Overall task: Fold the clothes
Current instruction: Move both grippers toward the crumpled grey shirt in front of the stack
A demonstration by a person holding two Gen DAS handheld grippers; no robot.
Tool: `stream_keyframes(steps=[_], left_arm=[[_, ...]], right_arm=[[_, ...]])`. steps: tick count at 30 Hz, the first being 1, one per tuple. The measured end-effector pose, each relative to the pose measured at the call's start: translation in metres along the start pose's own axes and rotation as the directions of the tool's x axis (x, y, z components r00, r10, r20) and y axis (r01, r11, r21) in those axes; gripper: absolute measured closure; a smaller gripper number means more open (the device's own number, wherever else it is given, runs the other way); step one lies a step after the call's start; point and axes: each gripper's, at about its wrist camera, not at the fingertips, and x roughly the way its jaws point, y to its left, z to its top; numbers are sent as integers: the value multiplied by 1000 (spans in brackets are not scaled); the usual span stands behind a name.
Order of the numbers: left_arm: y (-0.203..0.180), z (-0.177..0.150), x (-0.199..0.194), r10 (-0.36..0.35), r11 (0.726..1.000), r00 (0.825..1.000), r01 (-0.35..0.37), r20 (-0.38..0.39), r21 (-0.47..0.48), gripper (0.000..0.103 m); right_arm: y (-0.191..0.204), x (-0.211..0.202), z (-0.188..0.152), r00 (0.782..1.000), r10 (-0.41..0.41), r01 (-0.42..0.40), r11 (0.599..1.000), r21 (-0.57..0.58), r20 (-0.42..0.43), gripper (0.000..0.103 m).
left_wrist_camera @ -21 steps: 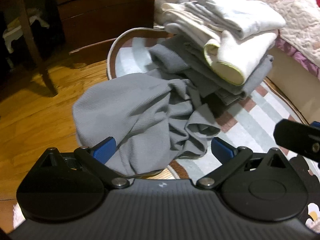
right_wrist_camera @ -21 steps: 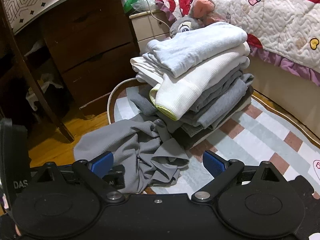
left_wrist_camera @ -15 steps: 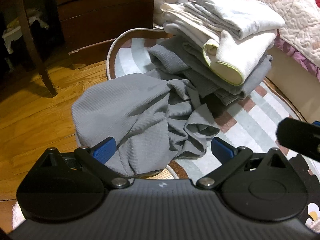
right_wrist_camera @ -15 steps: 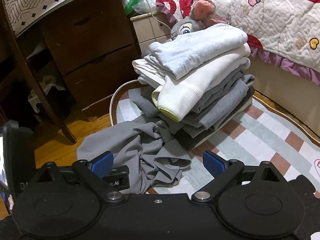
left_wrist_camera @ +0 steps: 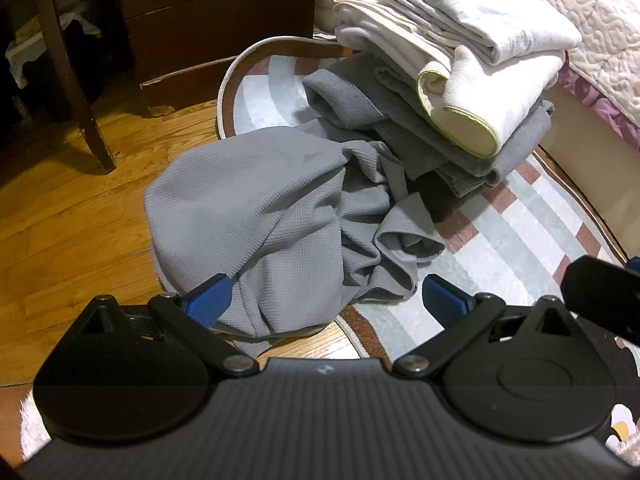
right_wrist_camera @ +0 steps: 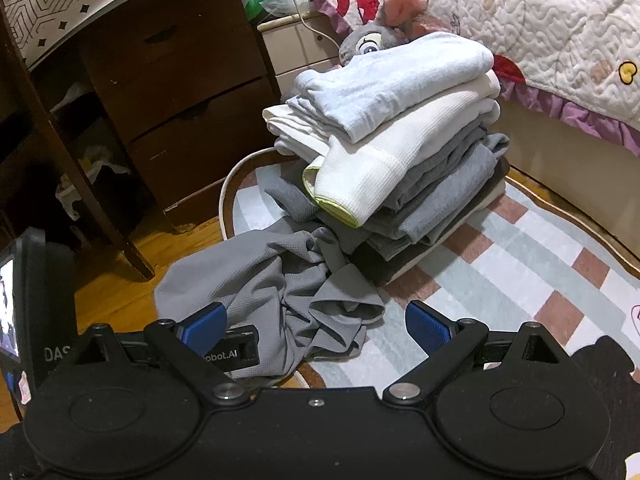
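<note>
Left gripper [left_wrist_camera: 326, 300] and right gripper [right_wrist_camera: 316, 326] — both released; crumpled grey garment [left_wrist_camera: 272, 216] just ahead; folded stack [right_wrist_camera: 400, 152] beyond.

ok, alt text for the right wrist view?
A crumpled grey waffle-knit garment lies half on the striped rug, half on wood floor, before the open right tongs. Behind it stands a stack of folded clothes beside a quilted bed.
</note>
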Motion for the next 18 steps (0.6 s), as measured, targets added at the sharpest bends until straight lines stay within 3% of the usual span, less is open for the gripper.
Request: stream_keyframes(steps=[18], left_arm=[[4, 0, 6, -6, 1000, 1000, 6, -21, -3, 0]], right_arm=[[-7, 1, -2, 1000, 22, -22, 999, 44, -17, 5]])
